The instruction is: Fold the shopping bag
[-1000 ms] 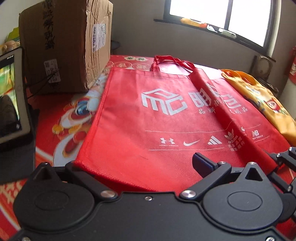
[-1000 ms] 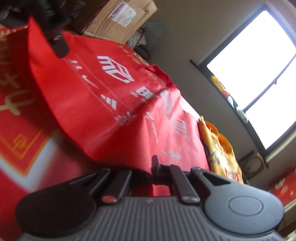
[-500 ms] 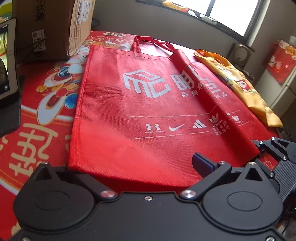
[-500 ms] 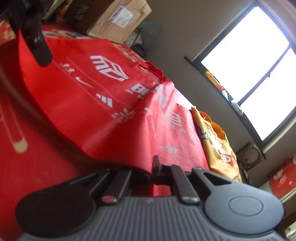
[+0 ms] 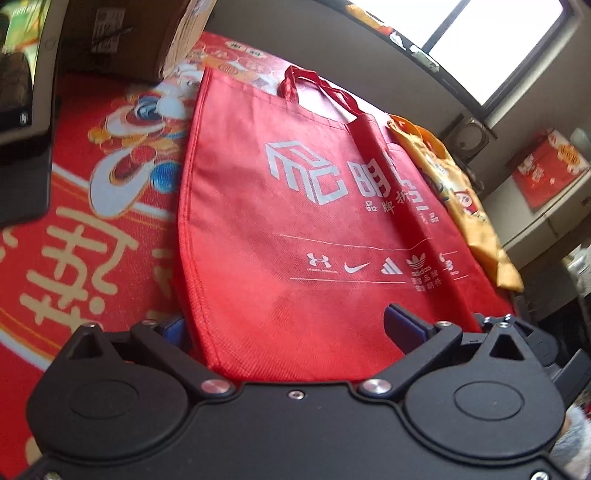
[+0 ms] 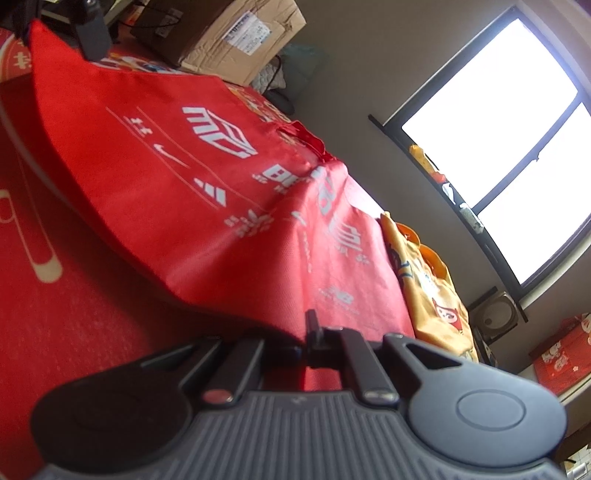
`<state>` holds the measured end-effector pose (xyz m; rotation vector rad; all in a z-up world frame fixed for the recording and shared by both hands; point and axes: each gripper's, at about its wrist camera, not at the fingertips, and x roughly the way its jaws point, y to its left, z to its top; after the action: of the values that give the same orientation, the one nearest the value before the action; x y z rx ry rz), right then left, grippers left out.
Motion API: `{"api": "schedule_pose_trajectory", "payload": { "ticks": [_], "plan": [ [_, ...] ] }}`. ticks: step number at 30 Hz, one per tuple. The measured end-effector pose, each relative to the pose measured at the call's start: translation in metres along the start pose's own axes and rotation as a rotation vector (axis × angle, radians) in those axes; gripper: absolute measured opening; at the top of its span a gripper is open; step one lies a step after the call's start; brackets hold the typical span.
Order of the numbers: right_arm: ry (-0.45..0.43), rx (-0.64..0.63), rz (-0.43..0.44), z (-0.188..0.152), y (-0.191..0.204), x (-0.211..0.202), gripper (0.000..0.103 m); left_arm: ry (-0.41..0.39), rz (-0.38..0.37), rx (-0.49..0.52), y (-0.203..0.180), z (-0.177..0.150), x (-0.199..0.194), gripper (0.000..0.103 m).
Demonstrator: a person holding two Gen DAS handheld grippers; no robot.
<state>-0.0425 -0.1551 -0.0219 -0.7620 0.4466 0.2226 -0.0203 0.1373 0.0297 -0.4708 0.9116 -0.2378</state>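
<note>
A red shopping bag (image 5: 295,229) with white logos lies flat on a red printed mat (image 5: 74,240), handles (image 5: 314,85) toward the window. My left gripper (image 5: 288,325) is at the bag's near edge, open wide. The fabric lies loosely between the two blue pads (image 5: 402,325). At the bag's near right corner, my right gripper (image 6: 310,332) is shut on the fabric and holds that edge a little off the mat. The bag (image 6: 192,177) sags between both grippers. One left finger (image 6: 92,40) shows at the bag's far corner in the right wrist view.
A cardboard box (image 5: 122,33) and a tablet screen (image 5: 18,74) stand at the mat's far left. An orange bag (image 5: 461,206) lies along the red bag's right side. A window with clutter on its sill runs behind; a red box (image 5: 546,170) sits further right.
The left gripper has slid along the bag's near edge and rolled, so the bag's left edge now sits inside its left finger. The right gripper stays shut on the corner.
</note>
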Motion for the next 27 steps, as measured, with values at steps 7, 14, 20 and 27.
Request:
{"api": "schedule_pose_trajectory", "payload": {
  "ticks": [7,14,20,27],
  "plan": [
    [-0.005,-0.003,0.006,-0.002,0.0,-0.001,0.005,-0.044,-0.108,-0.113,0.02,-0.001,0.002,0.099],
    [0.035,0.046,-0.017,-0.003,-0.004,-0.004,0.005,-0.059,-0.126,-0.137,0.031,-0.001,0.004,0.066],
    [0.079,0.09,-0.06,-0.01,-0.007,-0.009,0.005,-0.054,-0.129,-0.103,0.028,0.001,0.013,0.053],
    [0.086,0.09,-0.07,-0.011,-0.005,-0.01,0.005,-0.029,-0.102,-0.089,0.024,0.006,0.011,0.075]
  ]
}}
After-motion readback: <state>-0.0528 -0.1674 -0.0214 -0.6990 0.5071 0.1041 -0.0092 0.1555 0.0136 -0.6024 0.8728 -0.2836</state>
